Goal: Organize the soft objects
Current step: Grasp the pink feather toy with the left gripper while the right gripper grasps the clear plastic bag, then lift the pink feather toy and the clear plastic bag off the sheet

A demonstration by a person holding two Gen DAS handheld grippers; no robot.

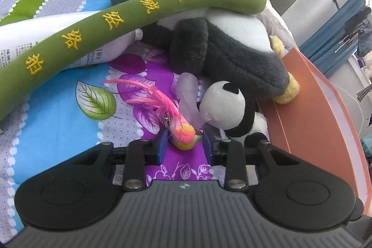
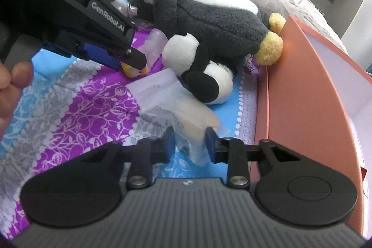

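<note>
Left gripper point(image 1: 183, 143) jaws bracket the feathered bird toy point(image 1: 183, 136) mid-bedspread point(image 1: 58, 122); contact on both pads uncertain, so it may slip out. Right gripper point(image 2: 189, 142) pinches the plastic pouch point(image 2: 179, 106) near the orange box point(image 2: 302, 90); slick film could slide free.

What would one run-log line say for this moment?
left gripper: around pink feathered bird toy | right gripper: around clear plastic bag | orange box: beside

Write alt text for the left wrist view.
The left claw brackets a small pink feathered bird toy on a floral bedsheet. Behind lie a small panda plush, a grey penguin plush and a long green plush.
</note>
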